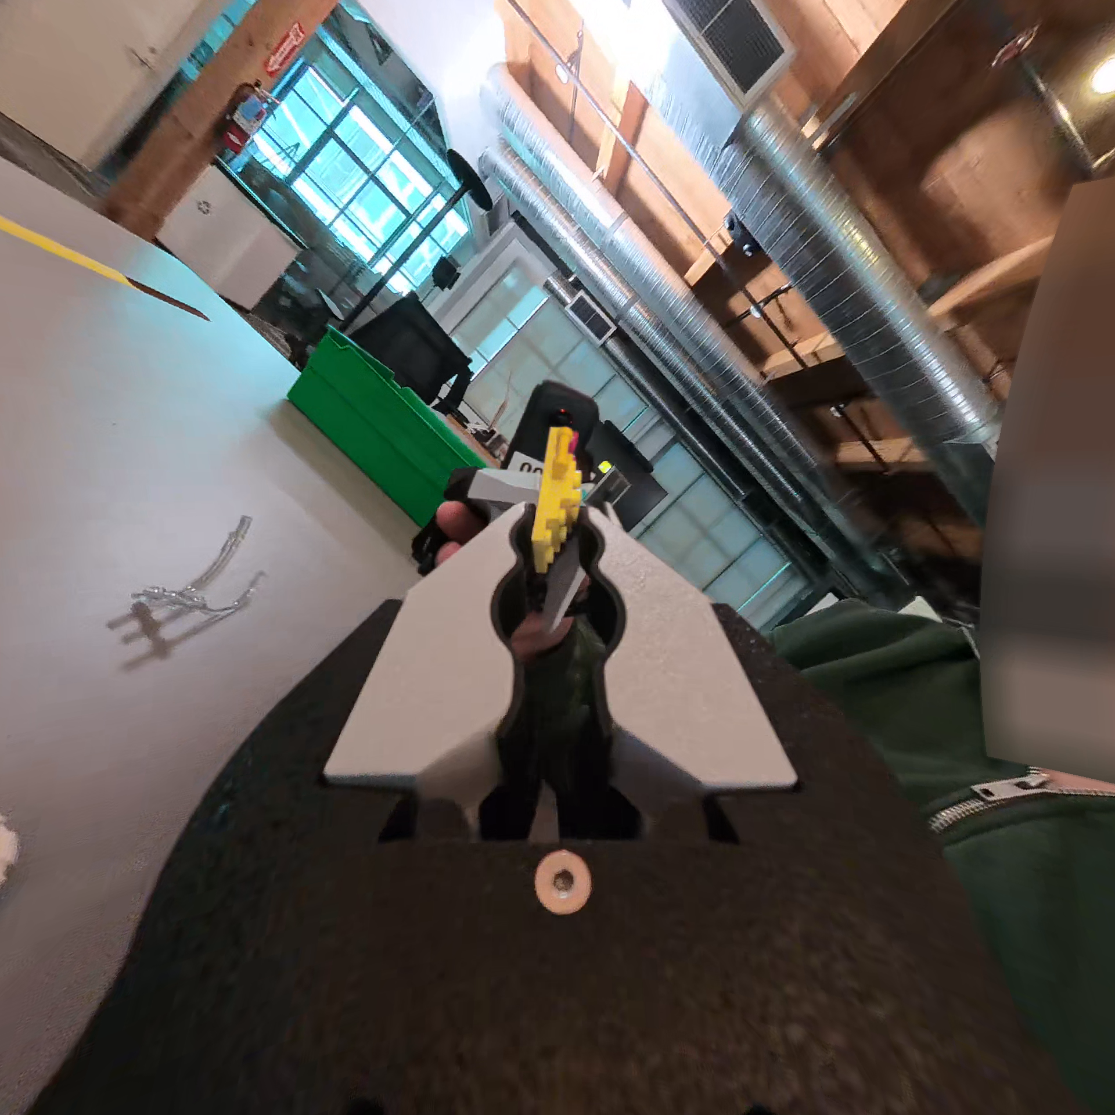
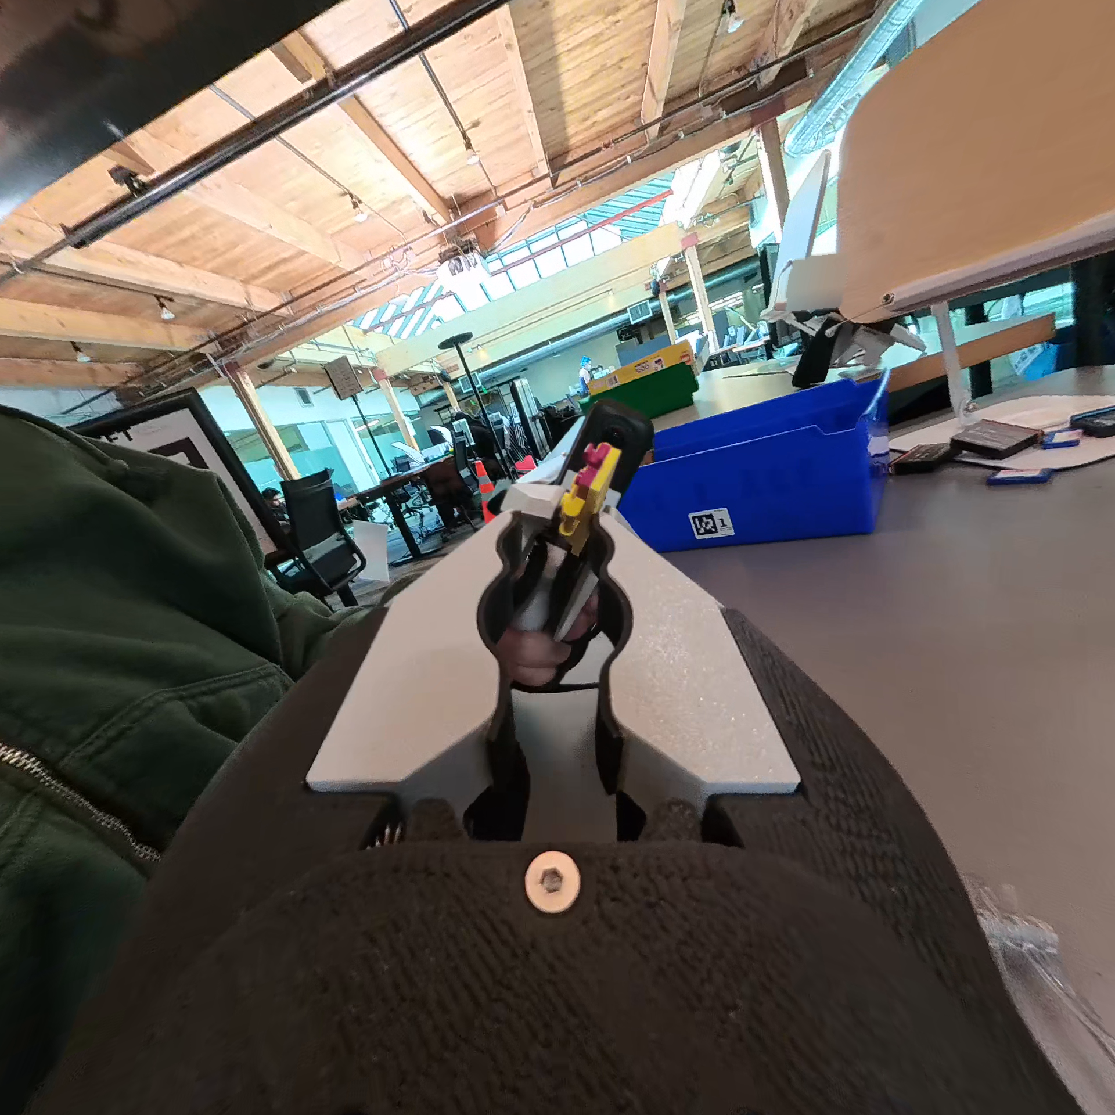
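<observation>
My left gripper (image 1: 561,519) and right gripper (image 2: 561,525) point at each other, held up above the table. Between them is a small yellow brick assembly (image 1: 558,501) with a magenta piece on top. In the left wrist view it stands edge-on between my left fingertips (image 1: 482,561), which are closed on it. The right gripper's grey fingers (image 1: 482,490) clamp it from the far side. In the right wrist view the same yellow and magenta assembly (image 2: 584,498) sits at my right fingertips, with the left gripper's black body (image 2: 609,446) behind it.
A green bin (image 1: 374,416) stands on the white table (image 1: 120,422), with clear plastic bits (image 1: 193,591) lying nearer. A blue bin (image 2: 760,476) and small cards and devices (image 2: 995,440) are on the grey table (image 2: 905,603). A person's green jacket (image 2: 120,603) is close by. The tips of both grippers are at nearly the same place.
</observation>
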The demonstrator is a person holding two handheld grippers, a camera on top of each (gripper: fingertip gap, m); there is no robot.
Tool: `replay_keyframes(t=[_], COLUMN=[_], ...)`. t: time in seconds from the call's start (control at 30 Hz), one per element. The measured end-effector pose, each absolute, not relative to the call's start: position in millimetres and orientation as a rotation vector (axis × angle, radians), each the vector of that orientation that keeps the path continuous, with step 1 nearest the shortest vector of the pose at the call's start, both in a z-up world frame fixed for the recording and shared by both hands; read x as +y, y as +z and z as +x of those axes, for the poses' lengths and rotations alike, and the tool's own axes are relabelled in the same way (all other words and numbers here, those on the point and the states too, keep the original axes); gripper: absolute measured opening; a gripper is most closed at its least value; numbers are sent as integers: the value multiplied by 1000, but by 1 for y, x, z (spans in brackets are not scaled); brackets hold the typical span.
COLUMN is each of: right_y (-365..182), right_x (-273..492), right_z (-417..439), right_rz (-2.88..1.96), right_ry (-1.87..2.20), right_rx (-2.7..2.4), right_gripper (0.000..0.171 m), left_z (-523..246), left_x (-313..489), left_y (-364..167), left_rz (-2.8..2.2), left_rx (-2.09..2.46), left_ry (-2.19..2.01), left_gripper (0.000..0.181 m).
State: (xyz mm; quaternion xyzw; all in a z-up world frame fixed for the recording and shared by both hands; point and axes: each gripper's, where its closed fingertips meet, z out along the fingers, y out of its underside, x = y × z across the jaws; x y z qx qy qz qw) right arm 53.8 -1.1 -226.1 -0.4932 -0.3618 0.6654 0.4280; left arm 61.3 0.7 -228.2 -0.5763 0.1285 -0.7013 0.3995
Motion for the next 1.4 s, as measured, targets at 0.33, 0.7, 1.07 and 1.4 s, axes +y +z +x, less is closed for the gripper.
replay_keyframes(t=[0.33,0.7,1.07,1.4], right_y=[-222,-227,-244,-252], right_x=[17,-2,27,32], right_z=[66,58,50,48], right_rz=[-1254,-1245,-1413,-1468], right_ry=[1648,1749,1533,1502], right_rx=[-791,-916,-729,-707], right_gripper=[28,5,5,5], left_z=[59,67,56,54], left_x=[1,-15,11,19], left_y=[-243,-241,-254,-260], left_rz=[-1607,-1623,-1381,-1408], left_rx=[567,715,1054,1059], left_ry=[-1364,-1336,67,171], left_gripper=[9,10,23,16])
